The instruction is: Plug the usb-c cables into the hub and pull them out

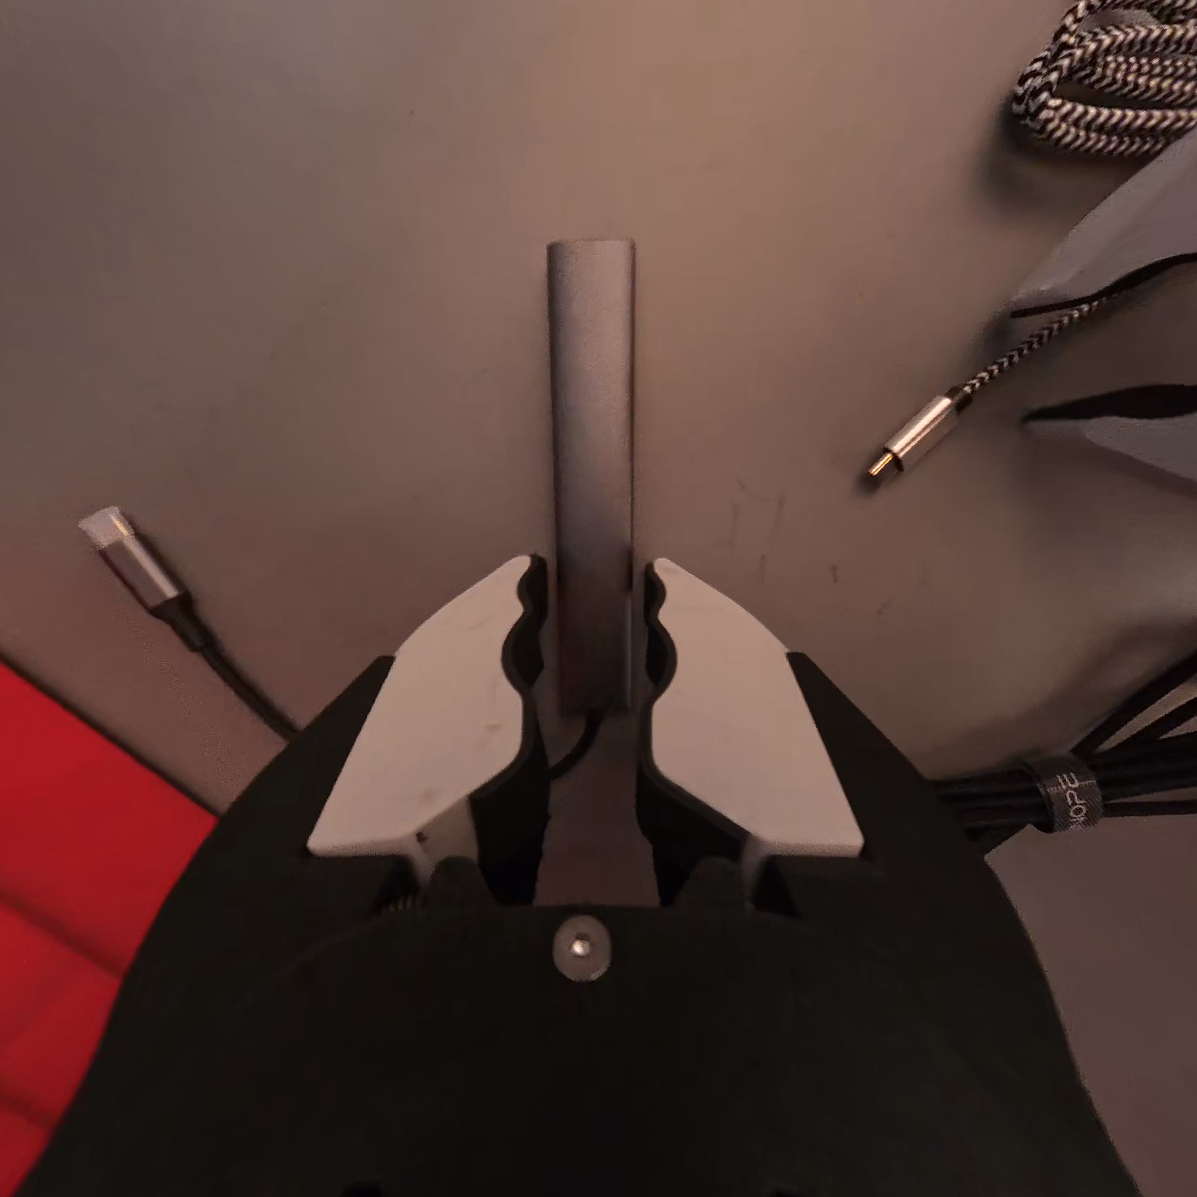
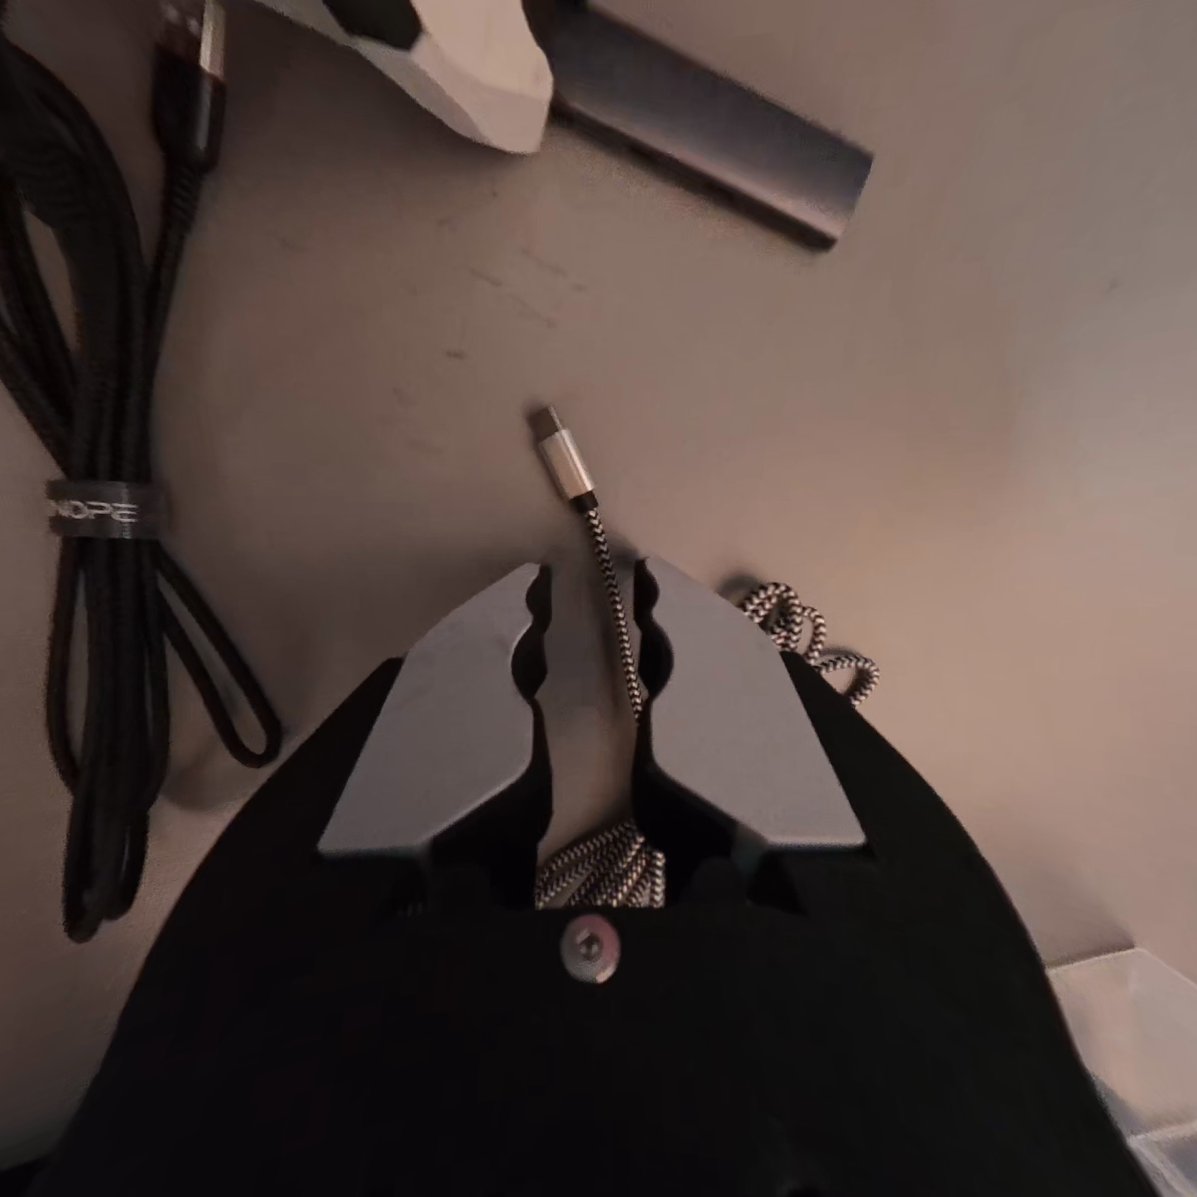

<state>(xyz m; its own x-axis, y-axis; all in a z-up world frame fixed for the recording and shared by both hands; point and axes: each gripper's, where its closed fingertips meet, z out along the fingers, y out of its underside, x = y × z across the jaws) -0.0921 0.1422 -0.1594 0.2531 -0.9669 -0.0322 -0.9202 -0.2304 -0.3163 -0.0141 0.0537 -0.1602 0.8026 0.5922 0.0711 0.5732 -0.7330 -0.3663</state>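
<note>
A grey bar-shaped hub [image 1: 589,421] lies on the table, pointing away from me. My left gripper [image 1: 591,570] is shut on its near end, pads against both sides. The hub's black lead leaves between the fingers. The hub also shows in the right wrist view [image 2: 712,123] with a left finger [image 2: 479,84] on it. A black-and-white braided cable [image 2: 612,602] runs loosely between the fingers of my right gripper [image 2: 592,570], which is open. Its silver USB-C plug [image 2: 560,460] lies just ahead of the tips, free on the table, also in the left wrist view [image 1: 913,434].
A black cable's grey plug [image 1: 129,563] lies left of the hub. A bundled black cable with a strap [image 2: 103,515] lies between the grippers. A red surface [image 1: 78,842] borders the table's near left edge. A clear plastic box [image 2: 1133,1036] sits at the lower right. One gripper's finger ends stand about 12 centimeters off the other's.
</note>
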